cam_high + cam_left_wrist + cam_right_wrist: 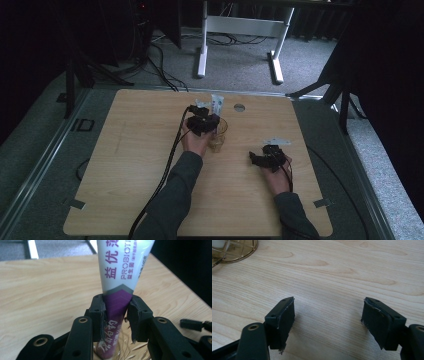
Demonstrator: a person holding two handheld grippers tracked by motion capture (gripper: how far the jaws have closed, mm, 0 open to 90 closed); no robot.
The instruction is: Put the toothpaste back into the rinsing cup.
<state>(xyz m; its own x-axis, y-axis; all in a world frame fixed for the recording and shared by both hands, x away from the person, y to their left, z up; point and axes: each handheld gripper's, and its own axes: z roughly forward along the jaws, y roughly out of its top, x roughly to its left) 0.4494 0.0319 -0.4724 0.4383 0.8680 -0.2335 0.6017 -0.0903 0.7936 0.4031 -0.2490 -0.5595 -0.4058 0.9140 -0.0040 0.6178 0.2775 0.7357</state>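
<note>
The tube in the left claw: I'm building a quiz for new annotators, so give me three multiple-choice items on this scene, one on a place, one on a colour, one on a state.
1. Where does the tube's lower end sit?
A. in the gold wire holder
B. flat on the table
C. on the floor

2. What colour is the tube's lower section?
A. green
B. purple
C. orange

3. How does the right claw stand?
A. shut on the tube
B. shut on nothing
C. open with nothing in it

Answers:
1 A: in the left gripper view, gold wires surround the tube's base.
2 B: below a grey band, the tube is purple where the left claw clamps it.
3 C: in the right gripper view, its jaws stand wide apart over bare wood.
</note>
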